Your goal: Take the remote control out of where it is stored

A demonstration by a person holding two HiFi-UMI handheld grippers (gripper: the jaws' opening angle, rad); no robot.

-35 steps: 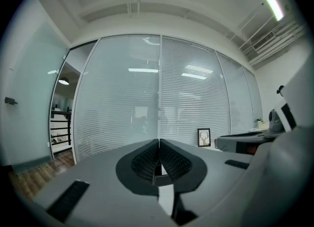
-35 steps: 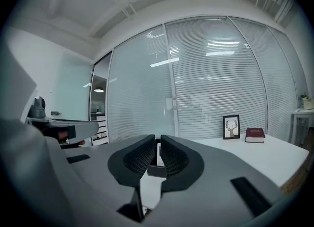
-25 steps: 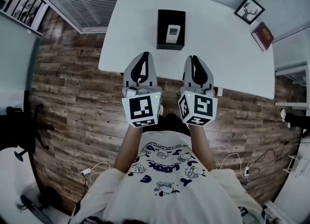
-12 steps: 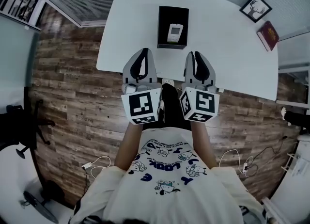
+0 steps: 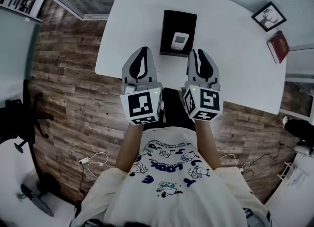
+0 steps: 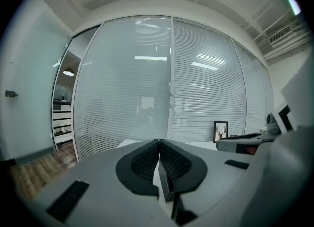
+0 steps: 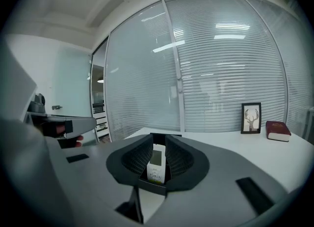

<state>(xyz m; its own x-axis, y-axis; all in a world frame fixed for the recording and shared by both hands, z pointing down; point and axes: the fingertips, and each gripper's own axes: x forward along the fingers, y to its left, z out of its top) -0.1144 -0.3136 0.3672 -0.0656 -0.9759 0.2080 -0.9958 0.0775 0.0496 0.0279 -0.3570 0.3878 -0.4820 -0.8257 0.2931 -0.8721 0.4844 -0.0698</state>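
A white remote control [image 5: 179, 40] lies in an open black box [image 5: 169, 24] on the white table [image 5: 235, 64]. Both grippers hover side by side over the table's near edge, short of the box. My left gripper [image 5: 142, 50] is shut, its pads meeting with nothing between them [image 6: 159, 142]. My right gripper [image 5: 198, 52] is opening, with a narrow gap between its pads [image 7: 158, 145]. Through that gap the remote control [image 7: 156, 166] and the black box [image 7: 151, 185] show farther off on the table, not touched by the pads.
A framed deer picture [image 5: 269, 16] and a dark red book [image 5: 278, 45] sit at the table's far right. Glass walls with blinds [image 7: 221, 73] stand behind the table. Wooden floor [image 5: 73, 88] with cables lies on both sides of the person.
Both grippers have moved forward over the table edge, closer to the black box. The box and remote stay in place.
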